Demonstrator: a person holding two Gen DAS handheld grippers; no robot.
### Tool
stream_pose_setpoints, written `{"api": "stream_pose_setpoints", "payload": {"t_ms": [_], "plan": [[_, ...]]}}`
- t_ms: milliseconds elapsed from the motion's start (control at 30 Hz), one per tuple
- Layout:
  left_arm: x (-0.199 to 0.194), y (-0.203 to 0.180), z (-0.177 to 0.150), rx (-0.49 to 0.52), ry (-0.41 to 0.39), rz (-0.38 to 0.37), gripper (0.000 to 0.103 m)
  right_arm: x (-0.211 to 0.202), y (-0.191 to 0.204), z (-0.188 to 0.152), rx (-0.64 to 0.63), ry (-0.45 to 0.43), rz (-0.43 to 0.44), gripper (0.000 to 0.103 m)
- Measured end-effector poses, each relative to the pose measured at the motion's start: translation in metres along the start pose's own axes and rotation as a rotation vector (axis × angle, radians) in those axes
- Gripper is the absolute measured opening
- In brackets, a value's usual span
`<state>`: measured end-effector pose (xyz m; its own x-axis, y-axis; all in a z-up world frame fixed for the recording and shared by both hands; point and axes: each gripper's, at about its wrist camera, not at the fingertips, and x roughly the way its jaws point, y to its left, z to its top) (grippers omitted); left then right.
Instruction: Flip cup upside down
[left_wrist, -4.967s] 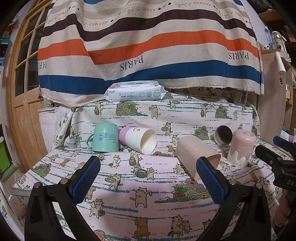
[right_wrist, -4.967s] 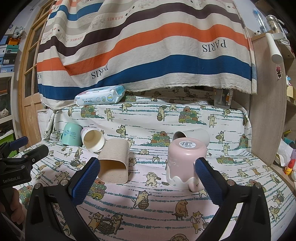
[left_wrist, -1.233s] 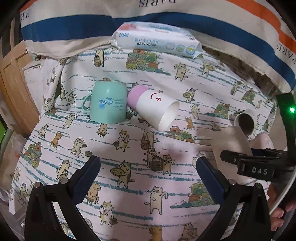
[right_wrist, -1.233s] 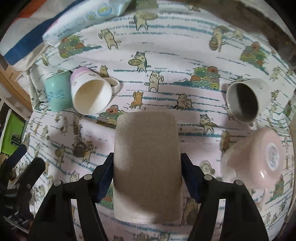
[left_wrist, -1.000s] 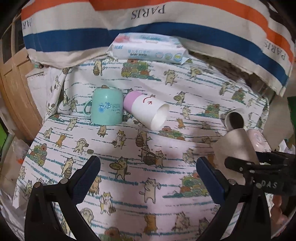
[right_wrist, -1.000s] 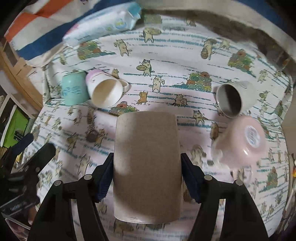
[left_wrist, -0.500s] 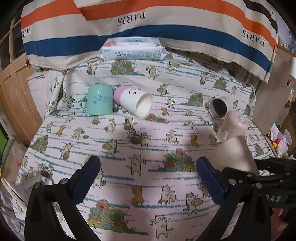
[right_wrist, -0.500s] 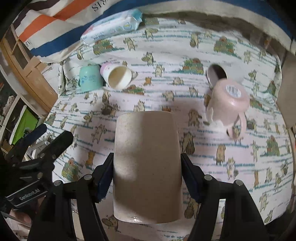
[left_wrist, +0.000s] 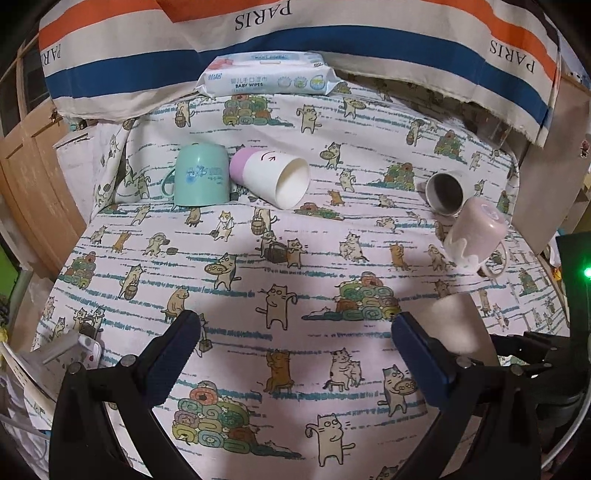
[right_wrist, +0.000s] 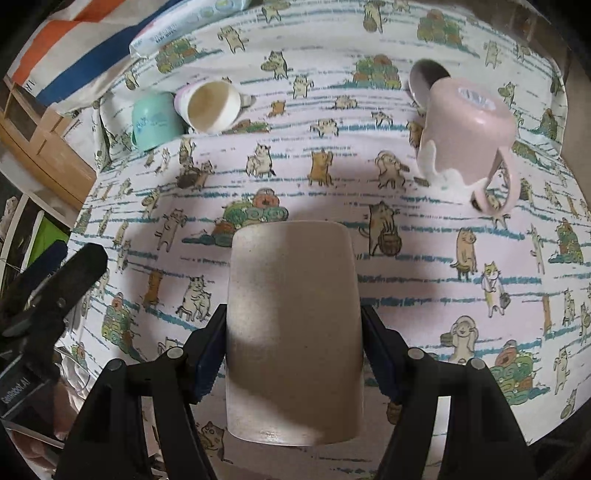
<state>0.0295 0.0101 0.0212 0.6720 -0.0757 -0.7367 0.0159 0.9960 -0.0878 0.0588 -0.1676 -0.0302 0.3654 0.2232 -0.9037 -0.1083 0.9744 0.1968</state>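
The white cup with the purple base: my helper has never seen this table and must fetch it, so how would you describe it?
Start at the pack of baby wipes at the back of the cat-print cloth and come forward and a little left to two cups side by side. The white cup with the purple base lies on its side, right of the upside-down mint green cup, its open mouth facing front-right.

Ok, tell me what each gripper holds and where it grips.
The right gripper clamps the beige cup by its opposite side walls, about midway along its body. The left gripper is open, holding nothing.
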Motion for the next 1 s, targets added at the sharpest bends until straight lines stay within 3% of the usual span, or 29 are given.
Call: {"api": "stream_pose_setpoints", "payload": {"t_ms": [100, 200, 500, 767, 1000], "plan": [[0.001, 0.001, 0.000, -0.005, 0.000, -0.001, 0.103, -0.003, 0.001, 0.000, -0.028, -0.037, -0.022, 0.071], [0.002, 0.000, -0.001, -0.002, 0.005, 0.002, 0.103, -0.016, 0.006, -0.002, -0.074, -0.105, -0.046, 0.085], [-0.001, -0.011, 0.001, -0.023, 0.007, -0.016, 0.103, -0.086, -0.002, -0.016, -0.123, -0.262, -0.083, 0.086], [-0.007, -0.031, 0.004, -0.035, 0.006, -0.065, 0.103, -0.125, -0.073, -0.018, 0.033, -0.394, -0.175, 0.086], [-0.017, -0.055, 0.004, 0.005, -0.019, -0.060, 0.103, -0.135, -0.117, -0.031, 0.059, -0.449, -0.098, 0.086]]}}
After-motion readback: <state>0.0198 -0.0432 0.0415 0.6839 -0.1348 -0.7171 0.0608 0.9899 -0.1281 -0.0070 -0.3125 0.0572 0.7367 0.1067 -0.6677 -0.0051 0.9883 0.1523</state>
